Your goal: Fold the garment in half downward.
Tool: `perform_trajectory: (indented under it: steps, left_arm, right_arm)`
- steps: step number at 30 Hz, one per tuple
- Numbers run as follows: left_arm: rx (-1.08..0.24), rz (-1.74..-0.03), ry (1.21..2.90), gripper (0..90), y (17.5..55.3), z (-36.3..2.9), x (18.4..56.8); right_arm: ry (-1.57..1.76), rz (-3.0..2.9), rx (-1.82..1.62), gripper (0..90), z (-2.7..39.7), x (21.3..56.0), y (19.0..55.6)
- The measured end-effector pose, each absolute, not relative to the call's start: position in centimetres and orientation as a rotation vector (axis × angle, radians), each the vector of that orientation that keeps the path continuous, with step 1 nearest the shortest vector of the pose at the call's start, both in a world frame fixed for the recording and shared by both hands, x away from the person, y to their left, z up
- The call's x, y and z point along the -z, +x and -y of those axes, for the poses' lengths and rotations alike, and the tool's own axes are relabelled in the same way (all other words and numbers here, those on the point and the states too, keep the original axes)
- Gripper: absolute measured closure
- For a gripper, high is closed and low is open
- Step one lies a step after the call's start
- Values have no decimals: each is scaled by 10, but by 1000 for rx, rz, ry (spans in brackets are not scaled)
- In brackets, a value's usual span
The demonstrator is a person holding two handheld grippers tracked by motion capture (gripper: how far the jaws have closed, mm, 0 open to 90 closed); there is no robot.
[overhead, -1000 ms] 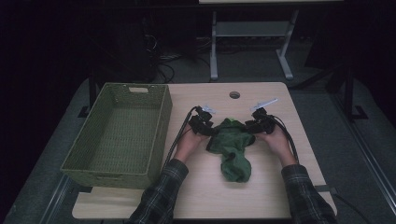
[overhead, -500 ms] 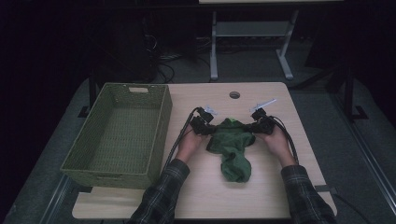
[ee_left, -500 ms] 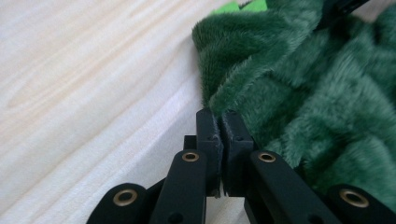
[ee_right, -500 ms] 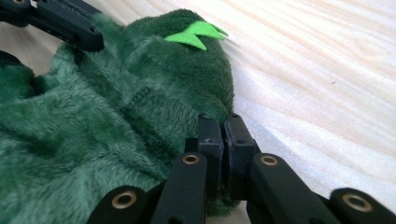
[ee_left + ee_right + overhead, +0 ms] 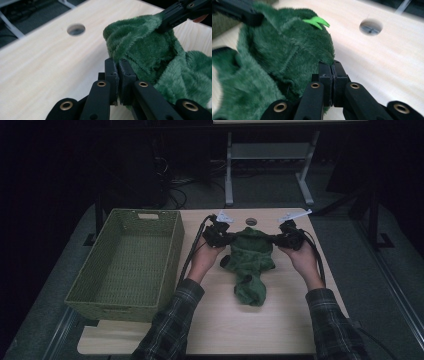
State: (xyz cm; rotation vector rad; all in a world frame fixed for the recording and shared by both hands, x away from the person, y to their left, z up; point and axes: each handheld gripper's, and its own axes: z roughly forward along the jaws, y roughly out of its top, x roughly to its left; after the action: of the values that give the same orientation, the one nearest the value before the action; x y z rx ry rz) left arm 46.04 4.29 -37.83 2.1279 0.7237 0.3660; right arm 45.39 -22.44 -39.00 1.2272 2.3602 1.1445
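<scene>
Green plush garment [image 5: 251, 262]: on desk [image 5: 280, 325], right of basket [image 5: 131, 260]. Left hand-held gripper [image 5: 223, 238], right hand-held gripper [image 5: 281, 239]: jaws just closed, each pinching a top corner. Top edge now raised off desk versus a second ago; lift likely under way.

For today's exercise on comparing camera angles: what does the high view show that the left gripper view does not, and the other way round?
High view alone: the green basket left of the garment, both hands, the plaid sleeves, and the floor beyond the table.

Left gripper view alone: the left tongs close up, pads shut on a fold of plush edge, and the fabric's pile.

Both: the green garment, the pale table with its round hole, and the right tongs gripping the garment's other side.
</scene>
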Motion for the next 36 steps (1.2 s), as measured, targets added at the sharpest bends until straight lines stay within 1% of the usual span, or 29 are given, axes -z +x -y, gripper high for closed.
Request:
perform_trajectory:
  steps: [4, 11, 22, 25, 30, 36]
  left_arm:
    - [-356, -703, 2105, 858, 455, -43, 370]
    - [-339, -676, 2099, 861, 439, -46, 369]
    - [-320, -614, 2087, 860, 403, -52, 376]
    - [-332, -599, 2085, 860, 392, -53, 380]
    - [-313, -578, 2072, 861, 377, -56, 385]
    - [-325, -520, 2096, 863, 355, -59, 392]
  right_arm:
    - [1216, -2336, -1164, 885, 226, 380, 451]
    - [1188, -2335, -1201, 884, 228, 381, 436]
    - [1070, -2334, -1266, 884, 227, 381, 395]
    - [1044, -2346, -1270, 884, 226, 384, 384]
    - [1033, -2353, -1291, 884, 228, 387, 370]
    - [1003, -2394, -1326, 884, 226, 393, 347]
